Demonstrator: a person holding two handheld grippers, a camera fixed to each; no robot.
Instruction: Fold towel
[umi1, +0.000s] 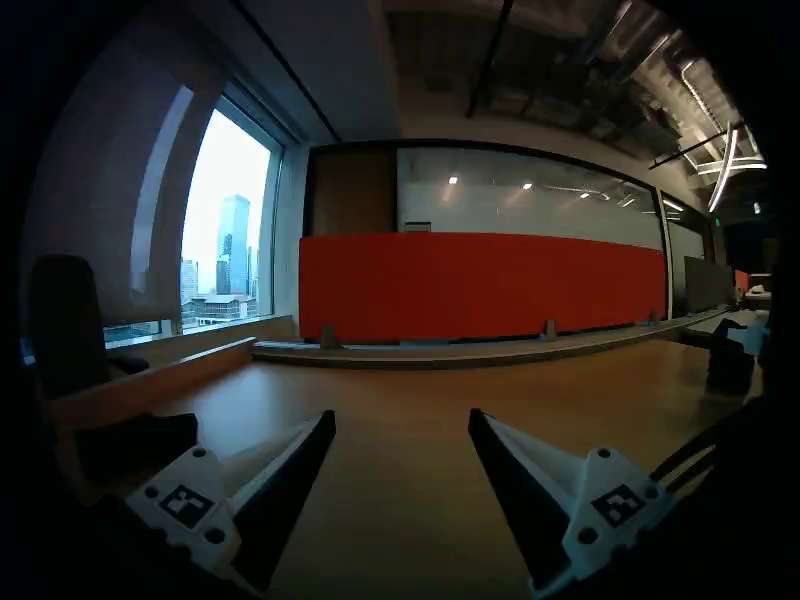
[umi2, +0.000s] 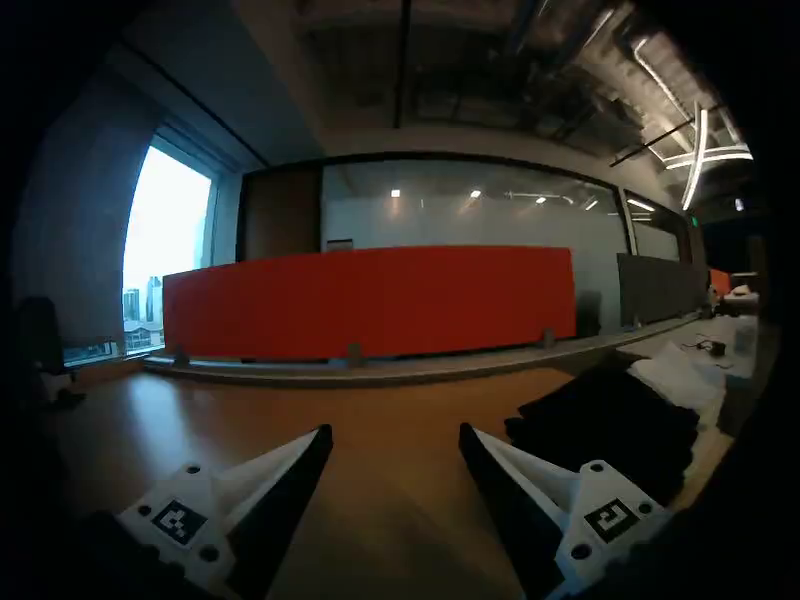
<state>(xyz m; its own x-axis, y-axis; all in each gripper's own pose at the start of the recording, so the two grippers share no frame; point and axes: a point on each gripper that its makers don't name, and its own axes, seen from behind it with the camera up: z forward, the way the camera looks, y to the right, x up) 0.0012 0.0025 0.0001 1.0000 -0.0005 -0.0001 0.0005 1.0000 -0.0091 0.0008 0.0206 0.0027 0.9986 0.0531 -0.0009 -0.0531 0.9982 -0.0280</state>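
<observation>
A pile of black folded towels (umi2: 610, 430) sits at lower right in the right gripper view; the left gripper (umi1: 401, 414) and the right gripper (umi2: 394, 429) both stand wide apart, holding nothing

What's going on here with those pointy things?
A person has tongs in each hand, low over a wooden table. The left tongs and right tongs are both open, holding nothing. A dark pile of cloth, likely towels, lies just ahead and right of the right tongs, untouched.
</observation>
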